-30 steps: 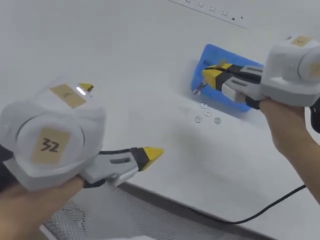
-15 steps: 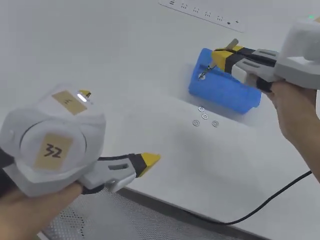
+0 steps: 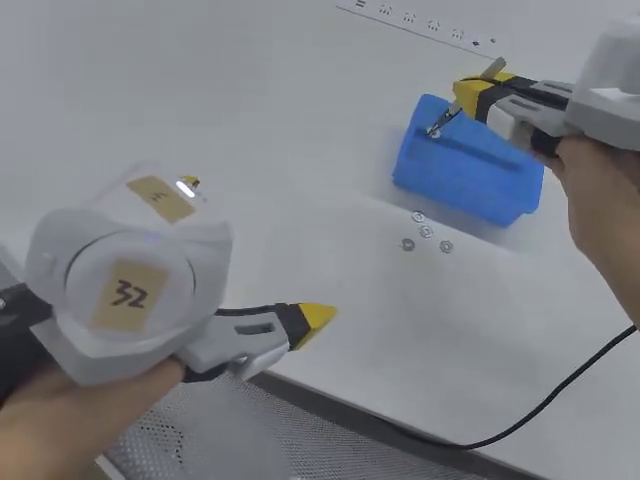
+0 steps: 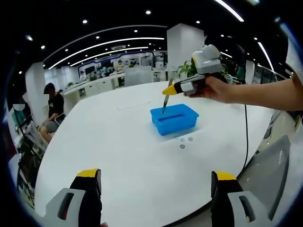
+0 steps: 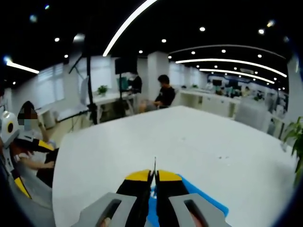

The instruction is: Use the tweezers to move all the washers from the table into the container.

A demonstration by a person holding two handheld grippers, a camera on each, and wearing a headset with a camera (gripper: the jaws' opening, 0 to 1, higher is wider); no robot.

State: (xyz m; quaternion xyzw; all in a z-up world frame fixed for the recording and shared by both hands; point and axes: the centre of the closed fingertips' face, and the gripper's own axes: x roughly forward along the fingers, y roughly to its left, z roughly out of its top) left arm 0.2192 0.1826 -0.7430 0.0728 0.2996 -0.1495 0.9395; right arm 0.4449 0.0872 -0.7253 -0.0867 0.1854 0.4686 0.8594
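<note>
Right gripper (image 5: 155, 175), pinching thin metal tweezers (image 3: 446, 118), had risen from the white worktop (image 3: 250, 150) to over the blue plastic container (image 3: 470, 178), likely a drop-off; left gripper (image 4: 155, 175) spread, idle; three small metal washers (image 3: 426, 233) lay just beside it.

Open office, curved ceiling lights (image 5: 127, 26), white pillar (image 4: 182, 45), distant desks (image 4: 97, 85), potted plant (image 5: 297, 137)

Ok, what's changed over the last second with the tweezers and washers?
The right gripper, shut on the tweezers, lifted from the near edge of the blue container to above its opening. Three washers lie where they were on the table; the left gripper stayed open at the table edge.
</note>
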